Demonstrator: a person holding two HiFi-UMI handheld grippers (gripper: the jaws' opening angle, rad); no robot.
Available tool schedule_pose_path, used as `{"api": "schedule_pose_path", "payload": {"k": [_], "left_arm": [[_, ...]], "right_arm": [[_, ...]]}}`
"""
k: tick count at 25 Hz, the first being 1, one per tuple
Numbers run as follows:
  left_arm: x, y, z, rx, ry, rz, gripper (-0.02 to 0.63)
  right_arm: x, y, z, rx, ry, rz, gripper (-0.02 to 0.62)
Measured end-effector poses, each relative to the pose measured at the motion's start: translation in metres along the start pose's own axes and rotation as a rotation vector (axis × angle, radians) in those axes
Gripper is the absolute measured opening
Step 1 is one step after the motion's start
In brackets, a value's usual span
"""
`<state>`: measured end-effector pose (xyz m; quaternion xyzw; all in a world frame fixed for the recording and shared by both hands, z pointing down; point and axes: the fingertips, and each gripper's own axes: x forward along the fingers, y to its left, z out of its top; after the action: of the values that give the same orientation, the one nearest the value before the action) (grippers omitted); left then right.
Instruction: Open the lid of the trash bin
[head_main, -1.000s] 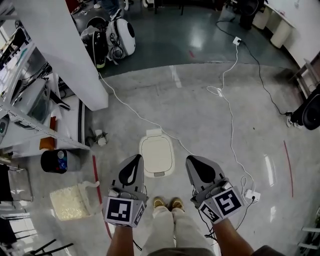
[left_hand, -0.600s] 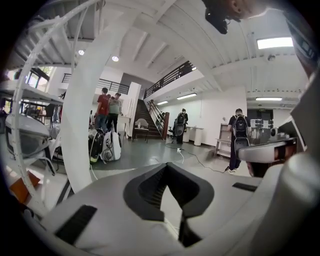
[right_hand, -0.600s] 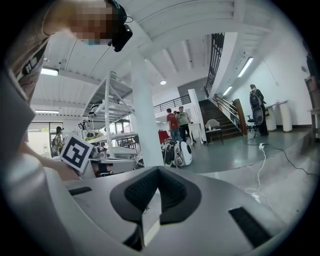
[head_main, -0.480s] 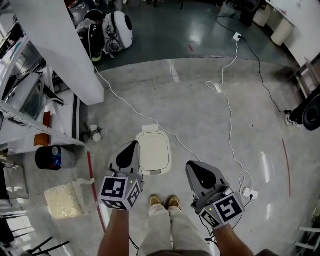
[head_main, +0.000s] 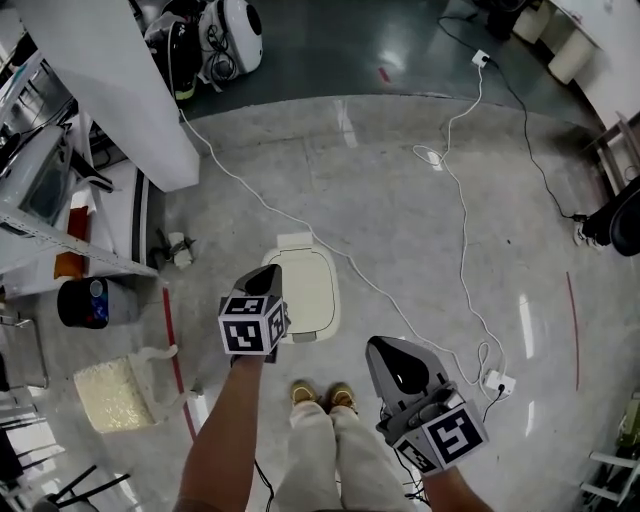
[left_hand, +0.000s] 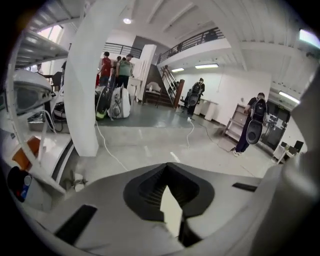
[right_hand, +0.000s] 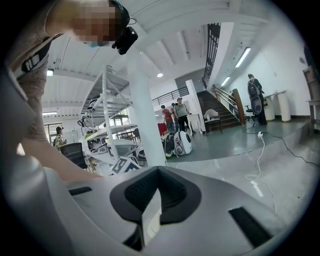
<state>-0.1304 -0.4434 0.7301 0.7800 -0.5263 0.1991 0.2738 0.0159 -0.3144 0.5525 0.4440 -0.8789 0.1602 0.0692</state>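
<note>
Head view: the trash bin (head_main: 308, 288) sits on the floor, lid down, with the left hand-held gripper (head_main: 266, 277) at its left edge and the right hand-held gripper (head_main: 388, 352) well apart. Left gripper view – jaws together, empty. Right gripper view – same. It's the approach; next, hook the lid's rim.

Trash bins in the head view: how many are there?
1. The white trash bin stands on the floor ahead of the person's shoes, lid down, by the left claw. A dark cylinder at far left might be another; cannot tell.
</note>
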Motion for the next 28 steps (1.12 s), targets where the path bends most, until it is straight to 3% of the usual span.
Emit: {"api": "schedule_pose_path", "payload": {"k": [9, 14, 18, 28], "left_arm": [[0.052, -0.003, -0.17, -0.089, 0.356, 0.013, -0.012], [0.048, -0.017, -0.246, -0.127, 0.48, 0.011, -0.011], [0.043, -0.023, -0.272, -0.138, 0.52, 0.014, -0.011], [0.046, -0.019, -0.282, -0.154, 0.532, 0.022, -0.011]], "right_arm": [[0.008, 0.002, -0.05, 0.045, 0.058, 0.025, 0.032], [0.012, -0.006, -0.066, 0.071, 0.052, 0.015, 0.032], [0.011, -0.007, -0.074, 0.087, 0.062, 0.016, 0.032], [0.008, -0.009, -0.086, 0.1, 0.079, 0.02, 0.032]]}}
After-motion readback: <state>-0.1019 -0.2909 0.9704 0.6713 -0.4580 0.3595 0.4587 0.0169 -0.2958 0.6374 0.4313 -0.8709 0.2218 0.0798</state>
